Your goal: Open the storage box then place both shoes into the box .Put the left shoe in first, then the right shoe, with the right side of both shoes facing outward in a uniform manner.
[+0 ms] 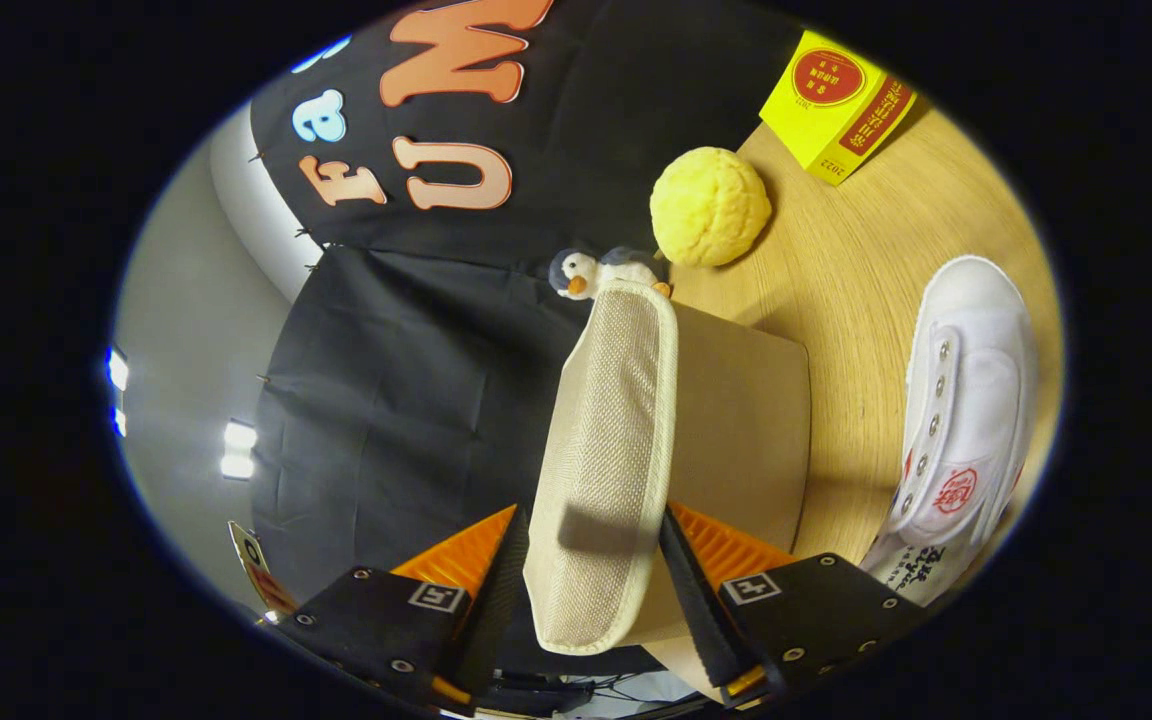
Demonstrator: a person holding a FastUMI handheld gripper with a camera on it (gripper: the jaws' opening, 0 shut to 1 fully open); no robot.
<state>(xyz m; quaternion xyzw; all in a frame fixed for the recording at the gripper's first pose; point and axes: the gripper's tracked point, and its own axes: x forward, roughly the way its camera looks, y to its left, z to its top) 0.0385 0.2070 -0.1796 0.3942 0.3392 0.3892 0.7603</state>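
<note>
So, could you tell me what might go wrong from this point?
1. The gripper pinches only the edge of the box lid; the soft fabric could slip out and drop shut.
2. Swinging the lid further could knock the toy penguin or yellow ball just beyond it.

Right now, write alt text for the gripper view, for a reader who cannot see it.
The gripper is shut on the beige mesh lid of a storage box, lifting it open. Beyond on the wooden table lie a white shoe, a yellow bun-shaped toy, a small penguin toy and a yellow carton.
</note>
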